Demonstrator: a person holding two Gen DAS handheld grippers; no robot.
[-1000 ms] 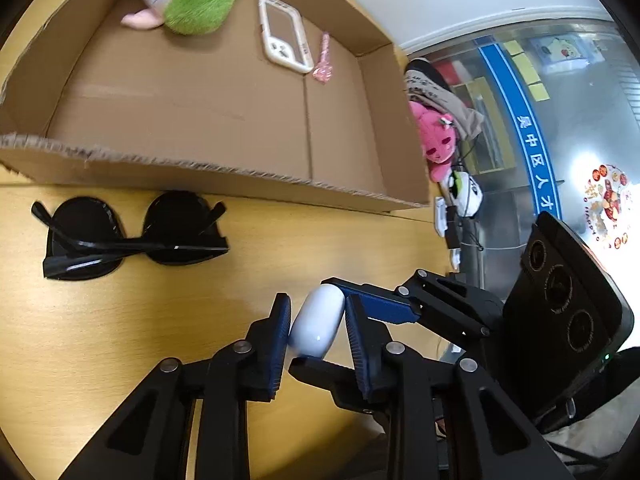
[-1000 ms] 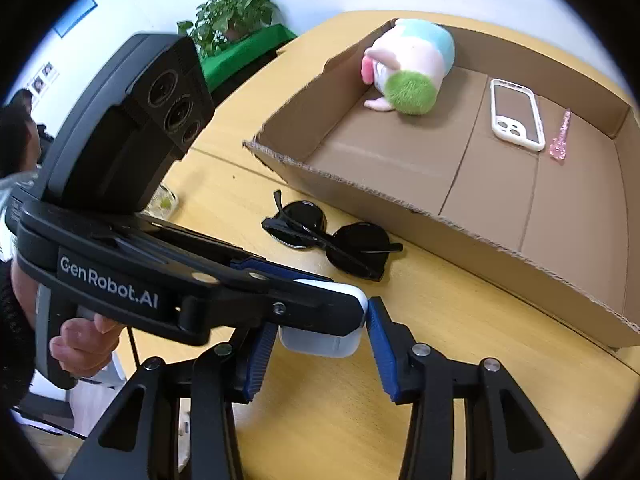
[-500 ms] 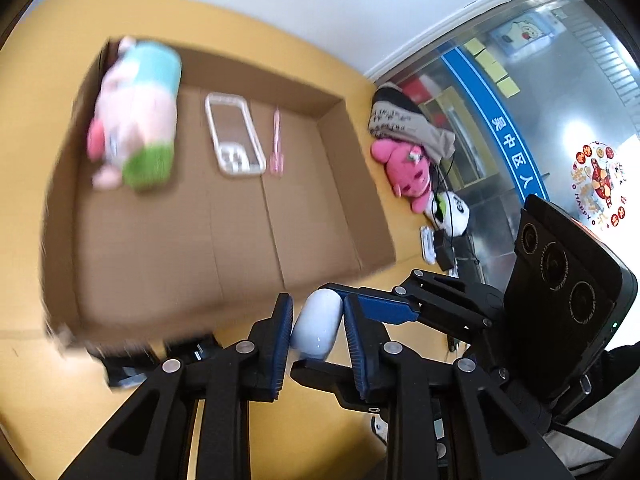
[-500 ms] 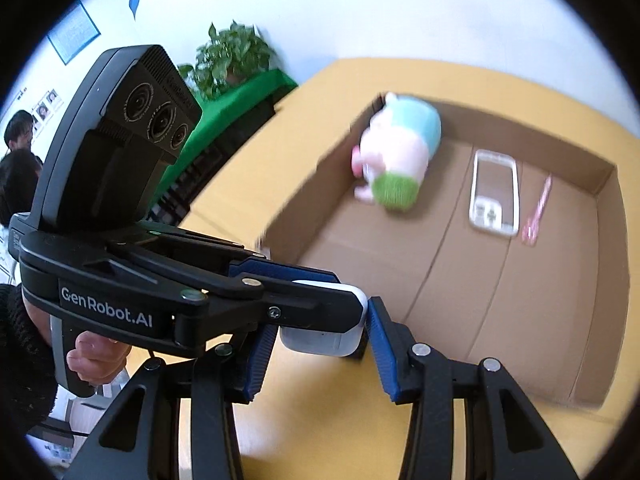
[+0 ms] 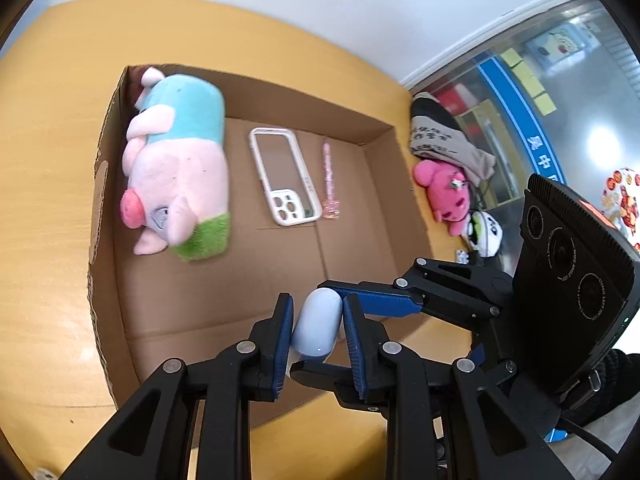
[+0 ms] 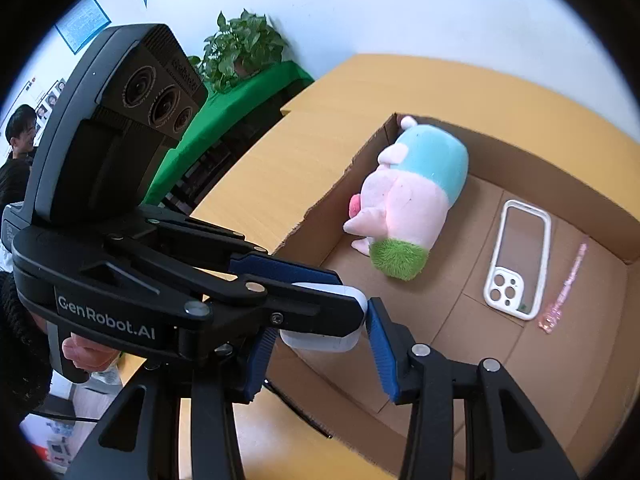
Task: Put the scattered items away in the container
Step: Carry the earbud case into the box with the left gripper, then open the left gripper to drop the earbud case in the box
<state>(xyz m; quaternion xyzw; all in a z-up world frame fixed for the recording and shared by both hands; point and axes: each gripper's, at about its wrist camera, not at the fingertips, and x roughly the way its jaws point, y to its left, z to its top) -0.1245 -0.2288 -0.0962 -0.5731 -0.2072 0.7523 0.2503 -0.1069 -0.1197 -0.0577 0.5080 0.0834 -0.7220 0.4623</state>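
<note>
The table (image 5: 44,200) carried the cardboard box (image 5: 280,92), with a plush pig (image 5: 176,168), a phone case (image 5: 286,176) and a pink pen (image 5: 330,176) already inside. Over its near wall both tongs, left (image 5: 316,326) and right (image 6: 320,336), were clamped on one white earbud case (image 5: 318,328). Uneven letting go could tip it outside

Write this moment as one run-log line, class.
held: white case | by: left hand-held gripper, right hand-held gripper | position: over cardboard box | in box: plush pig, phone case
</note>
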